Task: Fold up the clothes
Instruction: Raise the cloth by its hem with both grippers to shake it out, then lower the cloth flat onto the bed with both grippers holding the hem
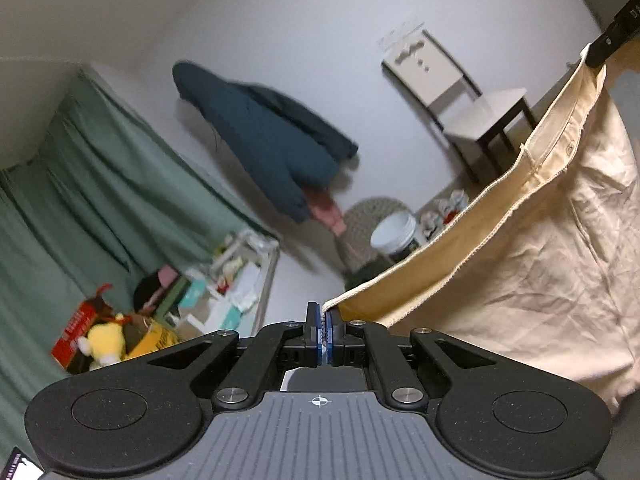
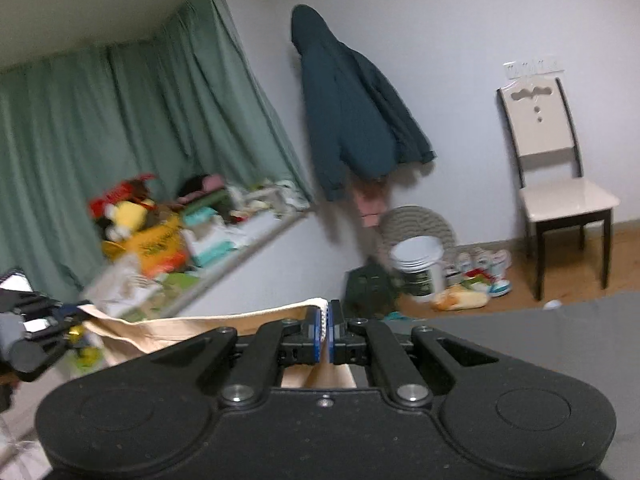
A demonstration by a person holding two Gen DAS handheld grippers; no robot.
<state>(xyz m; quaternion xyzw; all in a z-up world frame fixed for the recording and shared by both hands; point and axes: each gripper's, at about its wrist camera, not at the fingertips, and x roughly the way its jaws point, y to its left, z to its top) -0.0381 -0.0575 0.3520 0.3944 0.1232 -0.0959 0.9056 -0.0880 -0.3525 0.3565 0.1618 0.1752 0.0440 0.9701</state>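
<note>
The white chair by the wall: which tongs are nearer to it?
Right, I judge. The right tongs have the white chair ahead to their right; from the left tongs it looks smaller and farther.

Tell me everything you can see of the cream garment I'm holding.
The cream garment looks like woven cotton, wrinkled, with a stitched waistband-like edge carrying a small button. It hangs in the air, its top edge stretched between the left gripper and the right gripper, both shut on a corner. The rest drapes downward.
</note>
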